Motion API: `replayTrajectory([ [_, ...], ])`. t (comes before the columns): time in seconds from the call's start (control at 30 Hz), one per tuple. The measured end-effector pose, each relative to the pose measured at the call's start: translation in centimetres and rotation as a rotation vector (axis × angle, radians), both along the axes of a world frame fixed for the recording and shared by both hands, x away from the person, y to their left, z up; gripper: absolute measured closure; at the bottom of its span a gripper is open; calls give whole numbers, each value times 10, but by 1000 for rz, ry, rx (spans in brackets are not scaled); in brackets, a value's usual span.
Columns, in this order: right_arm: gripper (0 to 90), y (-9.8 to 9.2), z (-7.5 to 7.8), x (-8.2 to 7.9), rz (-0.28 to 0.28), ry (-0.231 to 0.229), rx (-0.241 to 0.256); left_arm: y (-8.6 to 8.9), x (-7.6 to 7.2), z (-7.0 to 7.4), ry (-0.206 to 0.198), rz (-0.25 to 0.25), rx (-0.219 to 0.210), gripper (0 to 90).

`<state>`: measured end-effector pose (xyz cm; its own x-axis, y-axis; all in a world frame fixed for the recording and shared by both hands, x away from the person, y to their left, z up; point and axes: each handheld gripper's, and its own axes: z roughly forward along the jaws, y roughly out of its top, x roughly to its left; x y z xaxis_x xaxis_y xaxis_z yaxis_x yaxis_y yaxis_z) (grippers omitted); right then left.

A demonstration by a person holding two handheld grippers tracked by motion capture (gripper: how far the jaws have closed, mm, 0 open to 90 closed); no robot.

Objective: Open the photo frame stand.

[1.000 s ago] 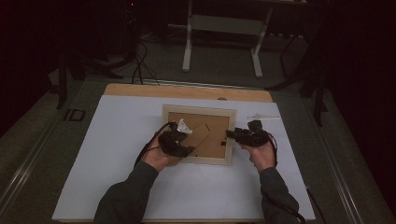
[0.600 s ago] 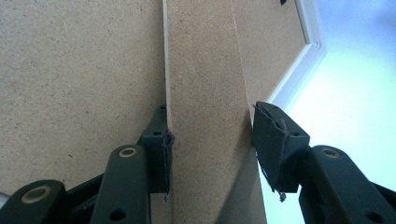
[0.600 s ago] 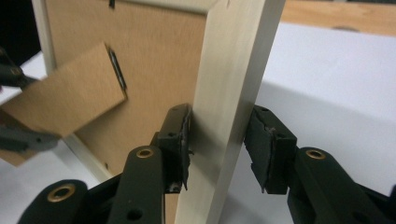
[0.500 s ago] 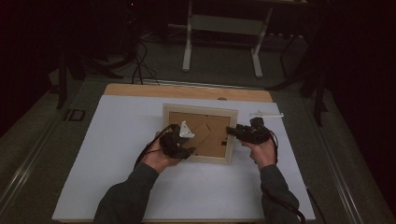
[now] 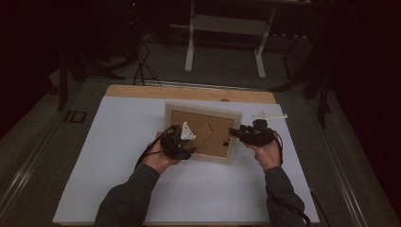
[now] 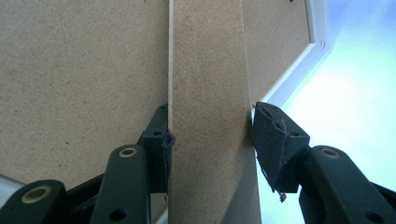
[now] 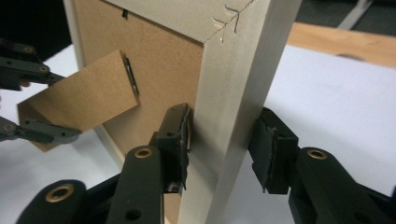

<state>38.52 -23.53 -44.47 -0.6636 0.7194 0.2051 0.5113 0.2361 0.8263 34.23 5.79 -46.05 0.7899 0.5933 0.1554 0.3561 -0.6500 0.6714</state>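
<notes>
Clamping frame (image 7: 243, 93) side rail: right hand-held gripper (image 7: 219, 149); stand flap (image 6: 210, 93) between left hand-held gripper (image 6: 210, 144) jaws.

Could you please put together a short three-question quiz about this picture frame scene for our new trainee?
1. True or false: the picture frame lies face down, its brown back showing.
2. Which part does the left claw straddle? A) the stand flap B) the frame's rim C) the white sheet
3. What does the right claw grip?

Key: 1. True. 2. A. 3. The frame's pale wooden rim, near a corner.
</notes>
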Motion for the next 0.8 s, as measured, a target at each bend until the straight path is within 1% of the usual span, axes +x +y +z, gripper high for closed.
replayTrajectory([
  [0.07, 606, 1, 2, -1, -15, -19, -20, 0, 1, -1, 0, 8, -2, 527],
  [0.1, 605, 2, 3, -1, -20, -22, -23, 0, 1, -1, 0, 8, -2, 527],
  [0.17, 606, 2, 3, -2, -25, -31, -31, -1, 4, -3, 2, 26, 2, 527],
  [0.27, 605, 4, 4, -4, -31, -63, -41, -2, 6, -4, 3, 38, 1, 529],
  [0.4, 608, 6, 6, -8, -44, -105, -59, -4, 8, -5, -9, 59, 5, 538],
  [0.57, 623, 7, 10, -10, -57, -126, -75, -9, 8, -4, -31, 87, 13, 550],
  [0.67, 626, 8, 11, -12, -83, -143, -87, -13, 10, -3, -39, 95, 16, 553],
  [0.8, 628, 8, 10, -14, -105, -165, -90, -16, 12, -2, -45, 98, 23, 554],
])
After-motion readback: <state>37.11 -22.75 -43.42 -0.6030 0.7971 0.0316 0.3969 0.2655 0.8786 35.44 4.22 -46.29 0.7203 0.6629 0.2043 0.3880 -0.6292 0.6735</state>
